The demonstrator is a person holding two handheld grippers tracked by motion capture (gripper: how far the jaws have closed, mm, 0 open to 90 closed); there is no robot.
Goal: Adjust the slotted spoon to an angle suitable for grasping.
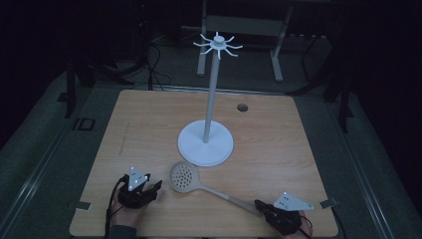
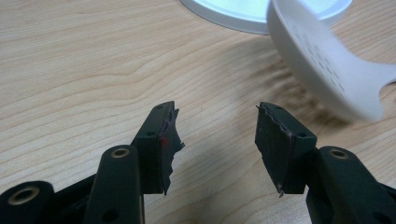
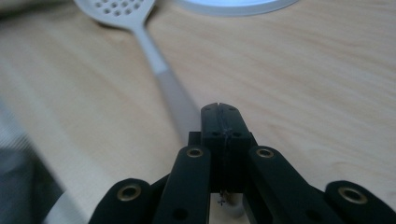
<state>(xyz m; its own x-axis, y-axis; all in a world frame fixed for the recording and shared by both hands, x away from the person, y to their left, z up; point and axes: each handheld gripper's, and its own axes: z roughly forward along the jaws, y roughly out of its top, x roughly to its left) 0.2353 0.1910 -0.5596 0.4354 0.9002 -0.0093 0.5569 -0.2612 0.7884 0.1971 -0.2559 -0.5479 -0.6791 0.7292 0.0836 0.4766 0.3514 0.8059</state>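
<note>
High view: a pale grey plastic skimmer spoon with a round perforated bowl lies flat on the light wooden table, bowl at about 7 o'clock from the white utensil stand with a round base and a hooked crown, just beside that base. Its handle runs toward 4 o'clock and ends at the right gripper. The left gripper rests near the bowl, at its 9 o'clock, not touching it.

Left gripper view: the jaws stand well apart with bare wood between them. The skimmer bowl sits at 2 o'clock, its underside raised off the table, the stand's base behind it.

Right gripper view: the jaws are pressed together, and the handle's end appears to run in just beneath or between them at 11 o'clock; whether the pads actually pinch it cannot be told here.

Judgement: the skimmer looks light, stiff and smooth, so it should slip rather than bend. A hold at the far handle end leaves the bowl as a long lever and invites rotation; a pinch nearer mid-handle, across the flat, would likely be steadier. Not fragile.
</note>
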